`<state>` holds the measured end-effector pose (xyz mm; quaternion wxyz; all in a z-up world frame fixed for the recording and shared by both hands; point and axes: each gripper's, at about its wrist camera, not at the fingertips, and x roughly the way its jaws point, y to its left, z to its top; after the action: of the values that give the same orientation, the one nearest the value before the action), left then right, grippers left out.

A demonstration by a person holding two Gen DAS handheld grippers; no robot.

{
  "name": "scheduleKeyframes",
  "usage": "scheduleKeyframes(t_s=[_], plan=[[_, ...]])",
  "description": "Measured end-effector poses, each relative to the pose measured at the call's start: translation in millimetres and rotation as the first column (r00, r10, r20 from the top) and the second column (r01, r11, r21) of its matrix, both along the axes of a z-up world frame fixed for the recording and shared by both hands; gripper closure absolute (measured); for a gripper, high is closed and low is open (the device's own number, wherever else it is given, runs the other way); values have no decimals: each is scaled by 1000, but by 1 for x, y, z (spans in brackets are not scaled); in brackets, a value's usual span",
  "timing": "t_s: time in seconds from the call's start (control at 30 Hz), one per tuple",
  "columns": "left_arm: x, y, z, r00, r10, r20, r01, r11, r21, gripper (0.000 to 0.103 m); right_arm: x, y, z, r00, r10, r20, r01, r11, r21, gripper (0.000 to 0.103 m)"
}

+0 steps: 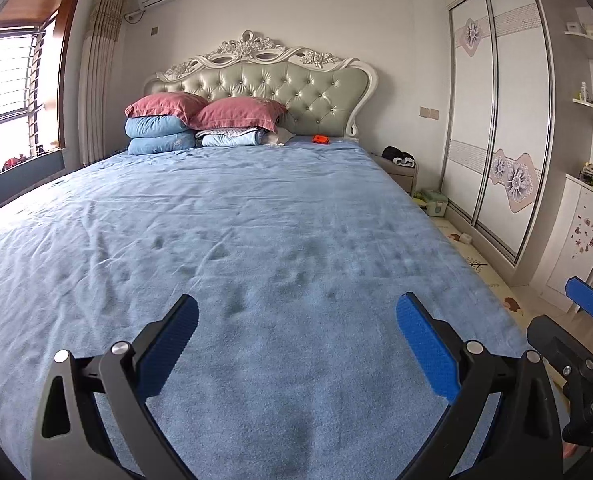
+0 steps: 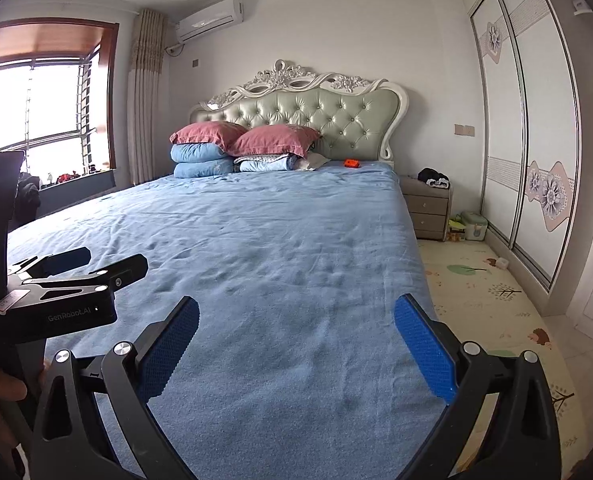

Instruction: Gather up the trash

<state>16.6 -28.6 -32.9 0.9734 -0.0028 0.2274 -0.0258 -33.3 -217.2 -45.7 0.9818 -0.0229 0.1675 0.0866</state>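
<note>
We hold the left gripper (image 1: 296, 344) and right gripper (image 2: 296, 344) side by side above the foot of the bed (image 1: 256, 220), jaws spread wide and empty, likely ready to pick something up. The blue sheet is bare and open for reaching. Far off by the headboard (image 1: 264, 88) lies a small orange item (image 1: 320, 139), possibly trash. A play mat (image 2: 484, 292) lines the bed's right edge.

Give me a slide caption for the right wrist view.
Right gripper open and empty over the blue bed; small orange item near the headboard.
</note>
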Motion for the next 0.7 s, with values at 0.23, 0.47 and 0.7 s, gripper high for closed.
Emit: scheduleKeyframes(t_s=[0.23, 0.47, 0.7], plan=[[2, -1, 2, 1000, 23, 3, -23, 999, 35, 4, 5, 2, -4, 1000, -5, -13, 5, 1000, 4, 8], [-1, -12, 5, 999, -42, 13, 41, 999, 16, 4, 2, 8, -2, 1000, -5, 14, 5, 1000, -27, 8], [-1, -18, 6, 997, -74, 15, 74, 997, 18, 4, 2, 8, -1, 1000, -3, 15, 3, 1000, -20, 8]])
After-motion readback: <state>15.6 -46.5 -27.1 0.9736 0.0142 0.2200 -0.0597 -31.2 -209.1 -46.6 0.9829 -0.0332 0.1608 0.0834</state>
